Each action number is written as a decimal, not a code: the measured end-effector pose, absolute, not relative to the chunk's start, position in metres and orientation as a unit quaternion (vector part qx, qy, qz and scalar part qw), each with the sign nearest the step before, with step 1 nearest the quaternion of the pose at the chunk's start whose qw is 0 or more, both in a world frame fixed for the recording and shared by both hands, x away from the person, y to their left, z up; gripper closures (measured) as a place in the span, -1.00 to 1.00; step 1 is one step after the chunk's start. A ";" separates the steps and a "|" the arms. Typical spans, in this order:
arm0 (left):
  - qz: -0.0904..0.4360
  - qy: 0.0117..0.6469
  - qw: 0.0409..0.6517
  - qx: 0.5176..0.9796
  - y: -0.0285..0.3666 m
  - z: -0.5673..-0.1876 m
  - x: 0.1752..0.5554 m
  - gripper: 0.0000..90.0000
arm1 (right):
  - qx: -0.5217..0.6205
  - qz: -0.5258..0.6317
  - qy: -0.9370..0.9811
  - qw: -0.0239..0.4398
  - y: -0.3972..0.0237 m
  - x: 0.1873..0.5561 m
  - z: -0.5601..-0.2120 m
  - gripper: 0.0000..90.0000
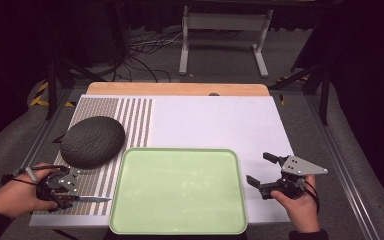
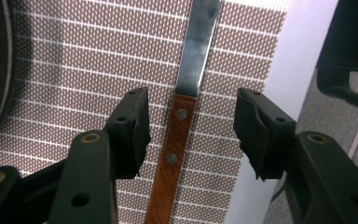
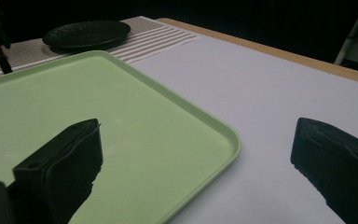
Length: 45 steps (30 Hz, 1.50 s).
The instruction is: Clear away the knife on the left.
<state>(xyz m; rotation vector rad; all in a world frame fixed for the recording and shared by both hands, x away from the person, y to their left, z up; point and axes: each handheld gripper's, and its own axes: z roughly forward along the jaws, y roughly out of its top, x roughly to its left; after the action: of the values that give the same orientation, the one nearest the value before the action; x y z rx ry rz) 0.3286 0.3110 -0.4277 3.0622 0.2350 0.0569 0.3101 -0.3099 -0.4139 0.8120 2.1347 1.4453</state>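
Knife [image 2: 177,140] of glossy steel and wood; matt plastic tray [image 1: 180,227]; rough dark plate [image 1: 92,141]

The right hand-held gripper [image 3: 193,158] holds its two black jaws wide apart, nothing between them. The left jaw hangs over the pale green tray [image 3: 177,116], the right over the white worktop [image 3: 261,93] (its far edge shows bare wood). Beyond the tray, a dark round plate [image 3: 87,33] rests on a striped mat [image 3: 154,39].

I judge this a recording lab: dark curtains, loose cables [image 1: 140,50] on the floor, a metal frame [image 1: 225,30] behind my desk [image 1: 215,120].
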 end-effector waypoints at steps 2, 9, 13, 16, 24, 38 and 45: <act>0.021 0.076 0.026 0.997 0.311 -0.430 0.330 0.14 | 0.293 0.522 0.771 0.217 -0.310 0.310 -0.414 -0.93; 0.023 0.055 0.000 0.998 0.309 -0.437 0.333 0.32 | 0.291 0.522 0.773 0.215 -0.309 0.310 -0.414 -0.94; 0.019 0.035 -0.014 0.999 0.307 -0.439 0.333 0.50 | 0.289 0.521 0.774 0.215 -0.309 0.310 -0.415 -0.93; 0.018 0.025 -0.018 0.999 0.306 -0.439 0.332 0.59 | 0.289 0.521 0.774 0.214 -0.309 0.310 -0.415 -0.93; 0.021 0.000 -0.022 1.000 0.306 -0.440 0.331 0.72 | 0.285 0.520 0.777 0.212 -0.308 0.309 -0.415 -0.94; 0.031 0.041 -0.005 0.999 0.308 -0.421 0.331 0.73 | 0.284 0.522 0.775 0.213 -0.308 0.309 -0.414 -0.94; 0.030 0.092 0.021 0.995 0.306 -0.403 0.329 0.73 | 0.284 0.523 0.775 0.212 -0.308 0.309 -0.414 -0.94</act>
<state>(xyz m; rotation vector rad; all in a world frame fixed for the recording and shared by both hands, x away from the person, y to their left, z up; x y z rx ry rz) 0.3289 0.3064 -0.4033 3.0850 0.2867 0.0925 0.3088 -0.3084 -0.4141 0.7892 2.1518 1.4537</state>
